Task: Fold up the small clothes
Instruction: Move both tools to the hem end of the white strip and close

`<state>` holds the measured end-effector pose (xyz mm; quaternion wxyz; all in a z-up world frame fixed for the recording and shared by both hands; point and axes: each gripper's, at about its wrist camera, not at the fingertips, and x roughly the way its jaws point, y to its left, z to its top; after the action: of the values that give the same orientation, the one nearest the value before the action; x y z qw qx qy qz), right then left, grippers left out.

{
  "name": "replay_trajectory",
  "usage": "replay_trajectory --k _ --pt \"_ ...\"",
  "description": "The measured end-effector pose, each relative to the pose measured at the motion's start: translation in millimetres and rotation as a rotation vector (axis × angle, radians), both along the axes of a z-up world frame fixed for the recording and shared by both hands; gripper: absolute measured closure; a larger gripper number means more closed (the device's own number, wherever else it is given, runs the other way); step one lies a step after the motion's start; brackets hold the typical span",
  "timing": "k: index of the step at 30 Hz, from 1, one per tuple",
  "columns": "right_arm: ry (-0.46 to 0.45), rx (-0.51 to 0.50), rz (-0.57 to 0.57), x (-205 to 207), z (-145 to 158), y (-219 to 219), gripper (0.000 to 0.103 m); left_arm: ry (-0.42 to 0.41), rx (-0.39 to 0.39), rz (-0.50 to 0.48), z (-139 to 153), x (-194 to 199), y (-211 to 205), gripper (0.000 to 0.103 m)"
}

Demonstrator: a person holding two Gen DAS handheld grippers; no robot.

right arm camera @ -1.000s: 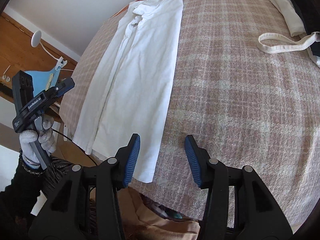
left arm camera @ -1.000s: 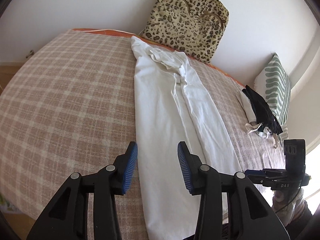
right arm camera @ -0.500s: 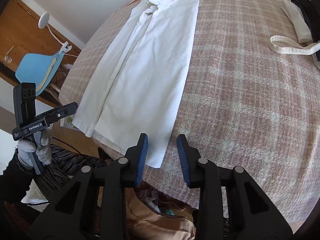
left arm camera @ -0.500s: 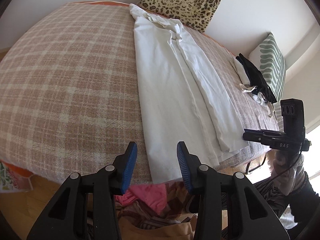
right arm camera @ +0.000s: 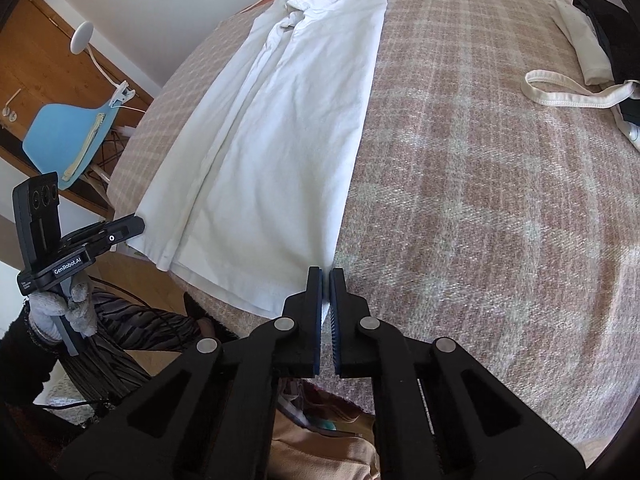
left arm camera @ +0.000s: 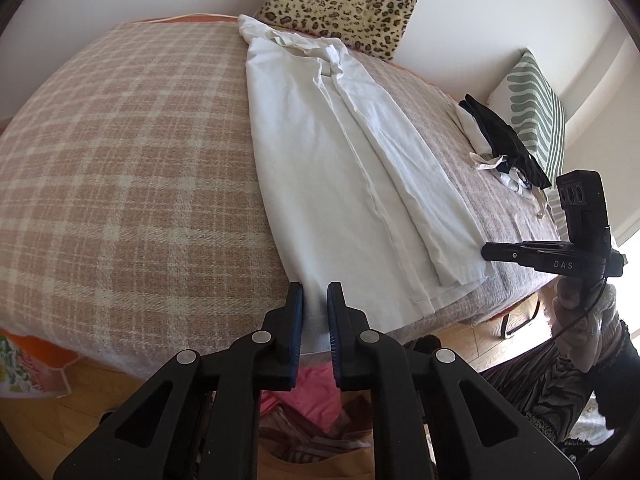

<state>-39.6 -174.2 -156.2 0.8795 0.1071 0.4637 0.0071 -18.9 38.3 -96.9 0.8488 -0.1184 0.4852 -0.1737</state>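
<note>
A long white garment (left arm camera: 344, 168) lies folded lengthwise on the plaid bed cover (left arm camera: 120, 168), its hem at the near bed edge. My left gripper (left arm camera: 315, 292) is shut on the hem's left corner. In the right wrist view the garment (right arm camera: 288, 132) runs away from me, and my right gripper (right arm camera: 325, 276) is shut on the hem's right corner. Each gripper shows in the other's view: the right one (left arm camera: 532, 254) and the left one (right arm camera: 116, 236).
A leopard-print cushion (left arm camera: 344, 4) leans on the wall at the bed's far end. A striped pillow (left arm camera: 532, 116) and a pile of black and white clothes (left arm camera: 500, 144) lie at the right. A cream strap (right arm camera: 568, 94) lies loose. A blue chair (right arm camera: 64, 140) stands left of the bed.
Both grippers moved to the garment's near hem and closed on its two corners; they were open a second ago.
</note>
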Motion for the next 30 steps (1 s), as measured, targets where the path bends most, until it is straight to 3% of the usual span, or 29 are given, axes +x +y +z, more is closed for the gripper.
replay_trajectory --k 4,7,14,16,18,22,26,30 --pt "-0.015 0.134 0.003 -2.1 1.3 -14.0 0.097 0.030 -0.030 0.016 -2.5 -0.6 6.5 0.091" --pt "-0.001 0.198 -0.005 -2.8 -4.7 -21.1 0.090 0.043 -0.035 0.014 -4.5 -4.0 7.6 0.091" --pt "0.009 0.296 0.026 -4.3 -14.9 -23.8 0.086 0.066 -0.066 0.006 -8.7 -7.9 7.4 0.091" --pt "0.008 0.296 0.033 -4.1 -15.0 -22.8 0.086 0.071 -0.078 0.008 -9.1 -7.2 8.7 0.091" --pt "0.004 0.243 0.027 -2.0 -12.9 -16.2 0.096 0.070 -0.077 0.014 -9.3 -8.2 8.7 0.091" --pt "-0.013 0.160 0.007 -3.4 -7.6 -5.8 0.098 0.046 -0.069 0.012 -4.6 -11.0 7.4 0.097" --pt "-0.023 0.181 0.000 -4.3 -6.7 -9.0 0.098 0.013 -0.063 0.002 2.6 -13.8 3.9 0.098" --pt "-0.009 0.193 0.008 -1.4 -8.3 -10.3 0.097 0.031 -0.069 -0.001 -1.2 -11.2 3.1 0.098"
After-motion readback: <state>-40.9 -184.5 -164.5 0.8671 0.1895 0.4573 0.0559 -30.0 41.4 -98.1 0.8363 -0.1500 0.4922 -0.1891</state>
